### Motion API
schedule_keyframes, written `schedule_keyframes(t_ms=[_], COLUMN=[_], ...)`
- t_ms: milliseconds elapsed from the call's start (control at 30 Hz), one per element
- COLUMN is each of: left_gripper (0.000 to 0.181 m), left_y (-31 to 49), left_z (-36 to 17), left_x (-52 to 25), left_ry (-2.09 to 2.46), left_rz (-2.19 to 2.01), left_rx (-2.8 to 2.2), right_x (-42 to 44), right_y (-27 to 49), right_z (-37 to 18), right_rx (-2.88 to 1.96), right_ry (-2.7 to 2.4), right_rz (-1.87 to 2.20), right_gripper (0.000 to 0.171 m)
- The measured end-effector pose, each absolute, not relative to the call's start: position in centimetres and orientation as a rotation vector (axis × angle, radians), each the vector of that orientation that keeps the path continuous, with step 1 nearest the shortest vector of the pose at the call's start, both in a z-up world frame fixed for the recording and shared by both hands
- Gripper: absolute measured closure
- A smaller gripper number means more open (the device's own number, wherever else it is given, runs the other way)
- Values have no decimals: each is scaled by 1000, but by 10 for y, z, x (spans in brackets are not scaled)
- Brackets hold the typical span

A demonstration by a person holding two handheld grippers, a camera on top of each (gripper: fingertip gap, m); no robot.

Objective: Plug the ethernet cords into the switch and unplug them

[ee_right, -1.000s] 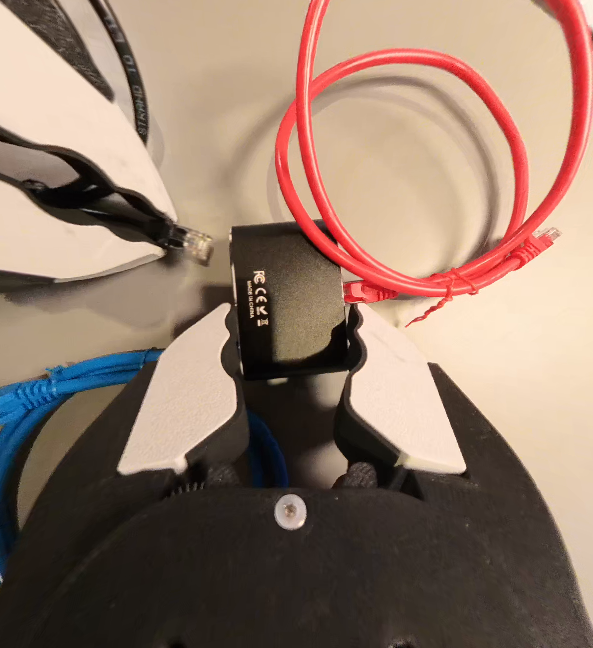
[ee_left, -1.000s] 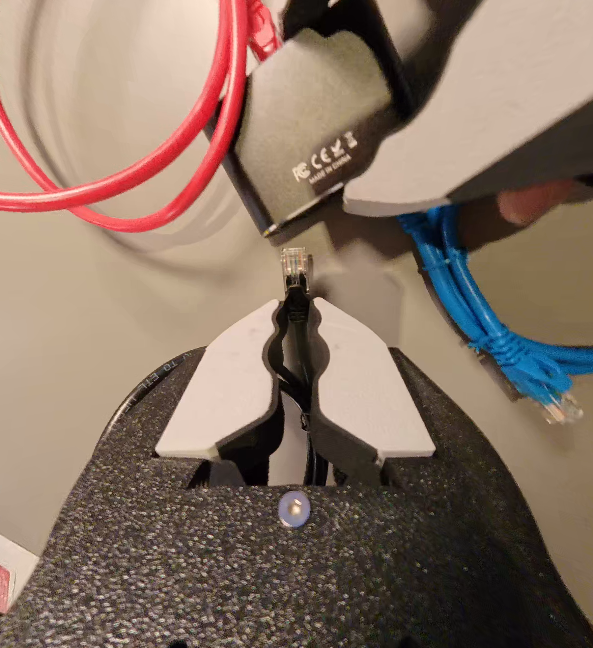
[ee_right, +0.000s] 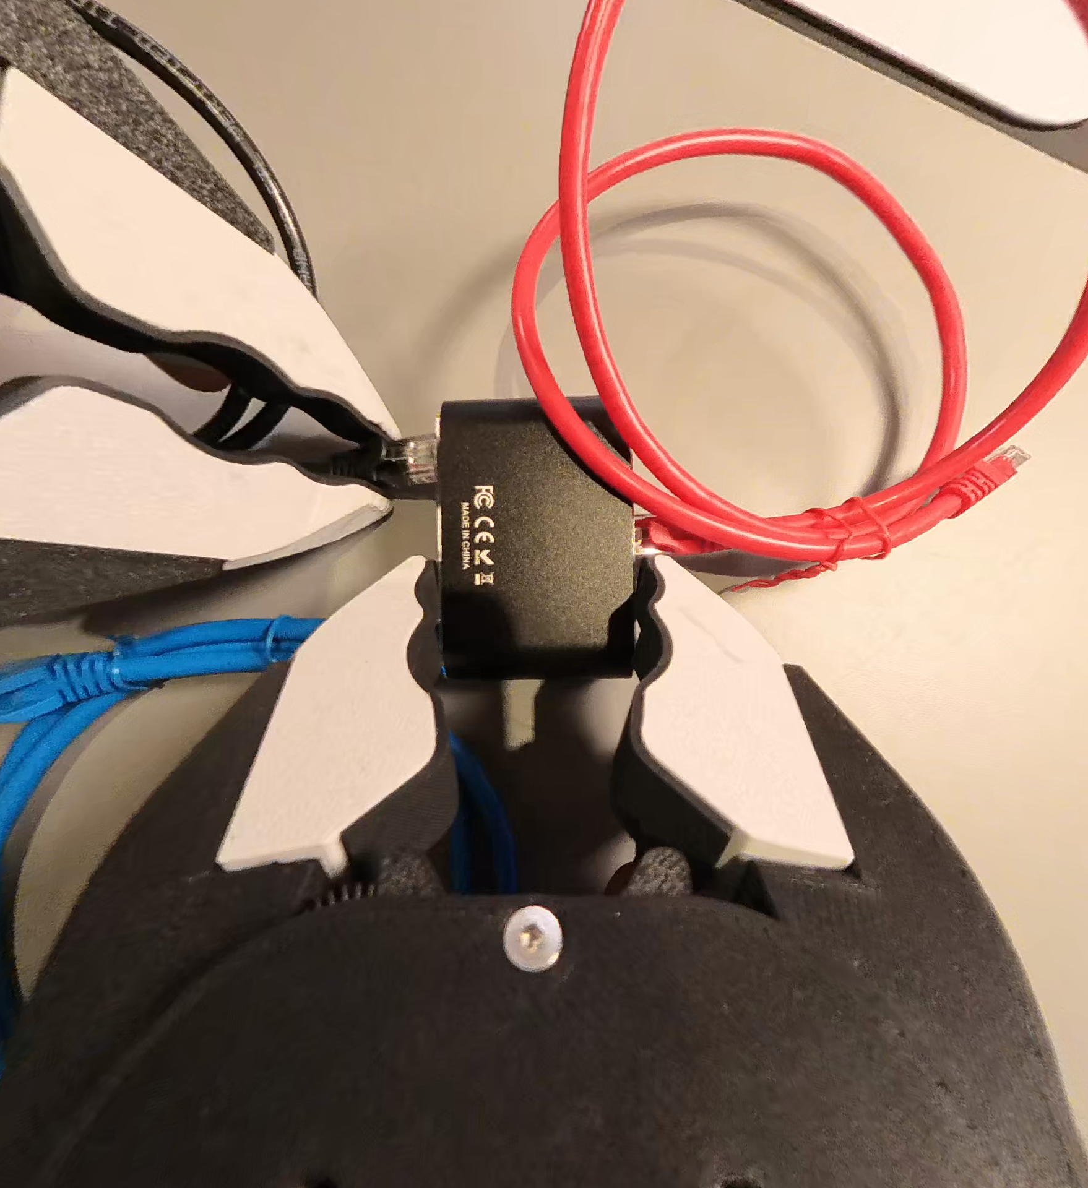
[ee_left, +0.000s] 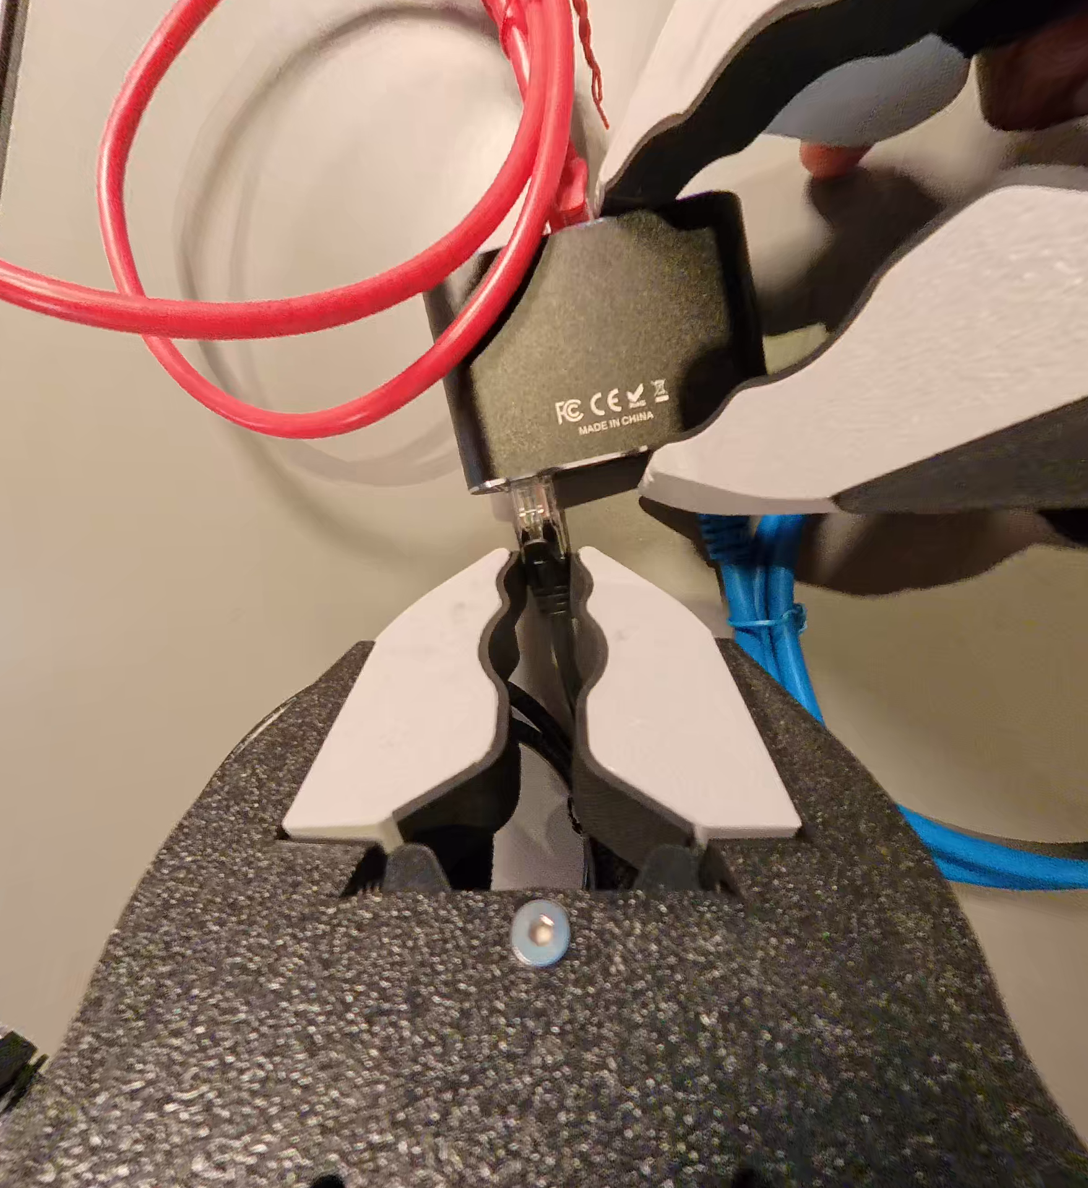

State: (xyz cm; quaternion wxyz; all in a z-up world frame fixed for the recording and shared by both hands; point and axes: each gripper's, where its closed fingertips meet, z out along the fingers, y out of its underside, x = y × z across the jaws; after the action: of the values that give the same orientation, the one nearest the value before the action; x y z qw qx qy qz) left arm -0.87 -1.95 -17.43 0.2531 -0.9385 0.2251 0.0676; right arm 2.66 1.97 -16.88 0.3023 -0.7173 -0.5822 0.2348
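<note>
Now the right tool (ee_right: 532, 578) is clamping the small black switch (ee_right: 535, 533) between its grey fingers (ee_right: 348, 720), gripping the box by its two shorter sides just above the beige counter (ee_right: 914, 707). Across from it, the left tool (ee_left: 544, 559) is pinching the black ethernet cord (ee_left: 548, 582) right behind its clear plug (ee_left: 535, 511), fingers pressed close on the strain boot. That plug is touching the switch's port face and sitting partly inside a port, with most of its clear body showing outside.

A red ethernet cord (ee_right: 753, 308) is sitting plugged into the opposite face of the switch, its coils looping over the box and out across the counter; a red twist tie (ee_right: 850, 521) is binding the loops, and the free red plug (ee_right: 991, 472) is lying beside them. A bundled blue ethernet cord (ee_right: 46, 694) is lying on the counter under and to the left of the right tool, tied with a blue wire, one plug pointing away from the switch. In the left wrist view a fingertip (ee_left: 831, 157) is showing on the right tool's handle.
</note>
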Motion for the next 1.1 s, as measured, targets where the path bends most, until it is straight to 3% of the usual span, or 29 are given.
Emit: schedule_keyframes(t_ms=[1100], left_gripper=[168], left_y=[-4], left_z=[-153], left_x=[-10], left_ry=[412], left_rz=[167], left_rx=[-2391], right_x=[25], right_y=[30], right_z=[-134], right_rx=[-1580], right_ry=[-1527], right_rz=[482], right_gripper=[112])
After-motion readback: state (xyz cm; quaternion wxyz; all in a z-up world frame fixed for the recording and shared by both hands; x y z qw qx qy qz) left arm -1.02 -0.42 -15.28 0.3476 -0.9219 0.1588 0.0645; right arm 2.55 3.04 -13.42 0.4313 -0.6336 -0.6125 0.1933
